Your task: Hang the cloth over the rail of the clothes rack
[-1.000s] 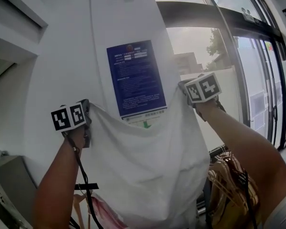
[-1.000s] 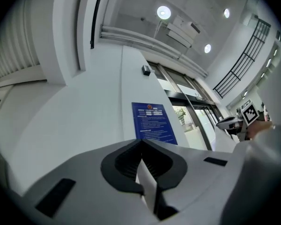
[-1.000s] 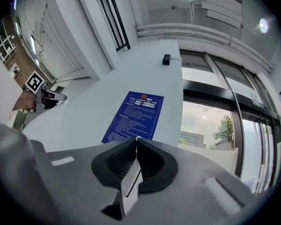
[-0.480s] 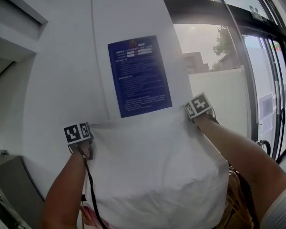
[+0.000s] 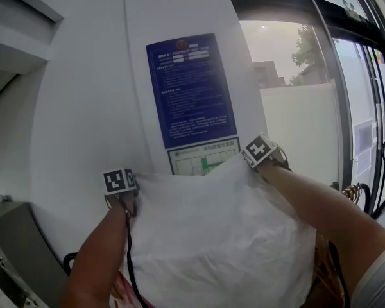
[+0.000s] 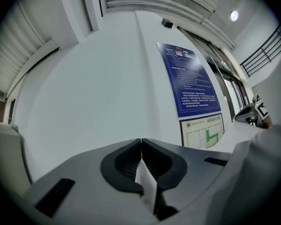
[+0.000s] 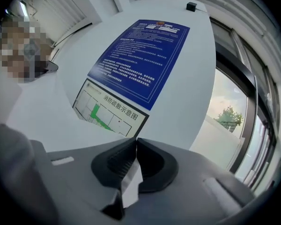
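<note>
A white cloth [image 5: 224, 236] hangs spread wide between my two grippers in front of a white wall. My left gripper [image 5: 127, 194] holds its upper left corner, and a strip of the cloth [image 6: 146, 184] shows between the shut jaws of the left gripper [image 6: 141, 142]. My right gripper [image 5: 262, 154] holds the upper right corner slightly higher. There too, cloth [image 7: 130, 182] sits pinched in the right gripper [image 7: 136, 140]. The rack's rail does not show in any view; the cloth covers the space below.
A blue poster [image 5: 191, 82] and a floor-plan notice [image 5: 205, 162] hang on the wall just behind the cloth. Glass doors [image 5: 366, 108] stand to the right. Hanger hooks [image 5: 351, 191] peek out at the right, and pink fabric [image 5: 120, 290] shows below the left arm.
Both grippers have moved forward, away from the head camera, with the cloth stretched between them. The cloth now covers the hangers seen earlier at the lower right.
</note>
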A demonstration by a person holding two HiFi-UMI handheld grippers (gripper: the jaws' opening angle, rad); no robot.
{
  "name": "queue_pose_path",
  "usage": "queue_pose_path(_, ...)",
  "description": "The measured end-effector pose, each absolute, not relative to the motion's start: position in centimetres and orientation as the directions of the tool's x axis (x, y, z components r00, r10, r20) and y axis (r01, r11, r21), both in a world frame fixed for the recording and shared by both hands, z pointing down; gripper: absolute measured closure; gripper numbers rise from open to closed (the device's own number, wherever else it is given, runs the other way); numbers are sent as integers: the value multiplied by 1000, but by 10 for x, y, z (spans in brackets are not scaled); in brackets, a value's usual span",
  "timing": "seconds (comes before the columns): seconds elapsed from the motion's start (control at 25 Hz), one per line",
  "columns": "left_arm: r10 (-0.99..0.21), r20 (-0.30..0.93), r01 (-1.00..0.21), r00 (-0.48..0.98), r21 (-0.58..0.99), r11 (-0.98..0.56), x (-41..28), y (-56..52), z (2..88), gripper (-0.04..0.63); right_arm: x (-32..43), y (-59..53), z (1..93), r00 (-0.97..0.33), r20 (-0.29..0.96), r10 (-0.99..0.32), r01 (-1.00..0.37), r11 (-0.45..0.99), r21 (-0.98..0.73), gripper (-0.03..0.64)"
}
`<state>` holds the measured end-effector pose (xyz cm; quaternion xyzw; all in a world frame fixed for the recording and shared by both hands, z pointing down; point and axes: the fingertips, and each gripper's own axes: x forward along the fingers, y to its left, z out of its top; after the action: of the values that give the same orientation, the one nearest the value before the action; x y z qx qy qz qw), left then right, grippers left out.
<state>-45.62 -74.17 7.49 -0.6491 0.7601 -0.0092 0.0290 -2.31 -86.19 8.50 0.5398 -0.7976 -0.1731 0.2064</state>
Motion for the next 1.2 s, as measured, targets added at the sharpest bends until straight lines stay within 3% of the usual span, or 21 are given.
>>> queue_pose_path(0.24,-987,-5,-985,-161,-66,161,-453,-752,88,586,-25,-869,104,-302,195,-933,-775,360,519,603)
queue_pose_path(0.36,-987,-10,-983,-162,-81,162,-449,-754,88,586,-23,-871,102,-280,180,-943,-779,332,532,547)
queue_pose_path(0.56,-989,-34,-987,-143,-68,145,-448,-754,84,586,-23,-873,96,-294,156,-943,-786,331,521,548)
queue_pose_path(0.6,-991,-38,-989,-130,-62,132,-446,-754,84,586,-22,-872,95,-300,158,-941,-788,338,515,549)
queue_pose_path(0.68,-993,-50,-993,-103,-51,105,-441,-752,81,588,-24,-866,92,-329,165,-930,-780,367,507,615)
queue_pose_path(1.2,-986,-131,-994,104,12,-107,-387,-685,45,589,-22,-748,53,-413,85,-907,-801,407,439,615)
